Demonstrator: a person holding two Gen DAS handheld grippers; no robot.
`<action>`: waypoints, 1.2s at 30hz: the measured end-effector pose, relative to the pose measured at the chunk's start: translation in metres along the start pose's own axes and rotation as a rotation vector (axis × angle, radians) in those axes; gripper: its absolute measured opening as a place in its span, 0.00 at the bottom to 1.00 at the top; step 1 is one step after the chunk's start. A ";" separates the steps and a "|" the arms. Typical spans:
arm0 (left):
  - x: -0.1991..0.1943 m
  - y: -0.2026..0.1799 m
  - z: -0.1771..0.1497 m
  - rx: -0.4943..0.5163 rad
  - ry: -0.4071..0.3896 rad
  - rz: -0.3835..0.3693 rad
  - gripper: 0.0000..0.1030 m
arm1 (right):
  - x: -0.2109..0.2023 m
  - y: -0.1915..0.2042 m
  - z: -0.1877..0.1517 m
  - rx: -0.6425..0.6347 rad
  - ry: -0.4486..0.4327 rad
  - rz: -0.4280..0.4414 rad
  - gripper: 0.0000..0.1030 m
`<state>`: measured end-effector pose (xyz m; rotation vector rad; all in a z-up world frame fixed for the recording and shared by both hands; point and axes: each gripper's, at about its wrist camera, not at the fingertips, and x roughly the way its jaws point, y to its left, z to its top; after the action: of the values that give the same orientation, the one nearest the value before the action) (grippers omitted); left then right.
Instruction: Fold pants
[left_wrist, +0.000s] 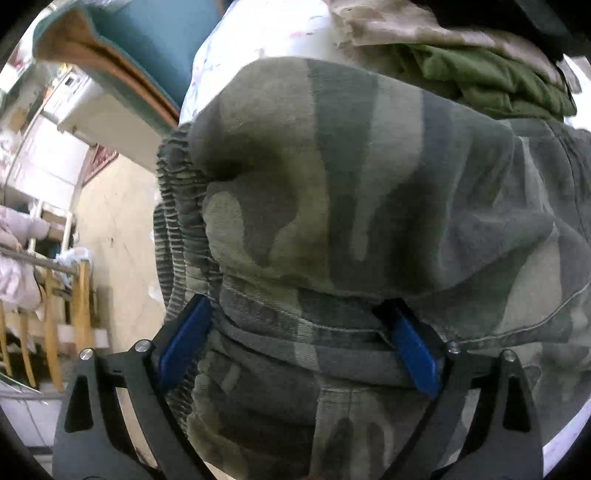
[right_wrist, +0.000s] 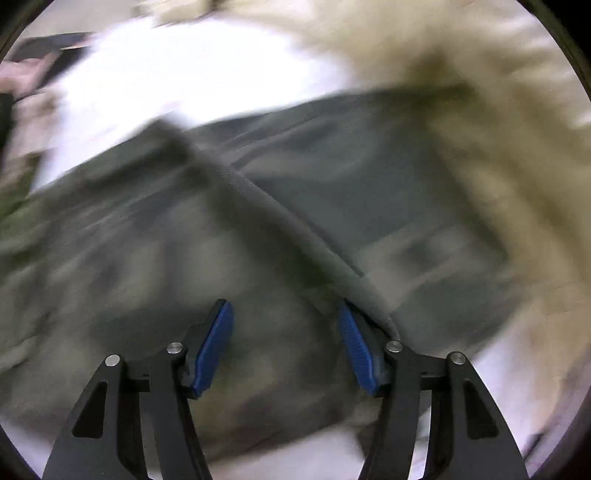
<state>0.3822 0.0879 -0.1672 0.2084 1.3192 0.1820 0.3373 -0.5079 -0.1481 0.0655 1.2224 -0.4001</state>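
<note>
The camouflage pants (left_wrist: 351, 206) fill the left wrist view, bunched, with the ribbed elastic waistband (left_wrist: 173, 236) at the left. My left gripper (left_wrist: 295, 325) is open wide, with a thick fold of the pants lying between its blue pads (left_wrist: 184, 343). In the right wrist view the pants (right_wrist: 184, 258) are blurred by motion, with a grey hem edge (right_wrist: 295, 236) running diagonally. My right gripper (right_wrist: 286, 325) is open just above the fabric; the hem passes by its right pad (right_wrist: 356, 343).
The pants lie on a white sheet (left_wrist: 258, 40) (right_wrist: 192, 74). An olive green garment (left_wrist: 498, 81) and a beige patterned cloth (left_wrist: 424, 26) lie behind them. A beige fabric (right_wrist: 498, 129) lies at the right. The bed edge and floor (left_wrist: 118, 240) are at the left.
</note>
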 end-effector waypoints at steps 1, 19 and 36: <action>0.001 0.002 0.000 0.000 -0.001 -0.010 0.91 | 0.007 -0.006 0.006 0.018 0.002 -0.010 0.59; 0.011 0.028 -0.009 0.031 -0.041 -0.100 0.94 | 0.050 0.004 0.162 -0.576 -0.137 -0.694 0.52; 0.010 0.030 -0.013 0.033 -0.068 -0.097 0.95 | 0.051 -0.034 0.130 -0.410 0.116 0.034 0.51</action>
<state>0.3719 0.1199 -0.1719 0.1768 1.2624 0.0699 0.4573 -0.5868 -0.1444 -0.2455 1.3946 -0.1115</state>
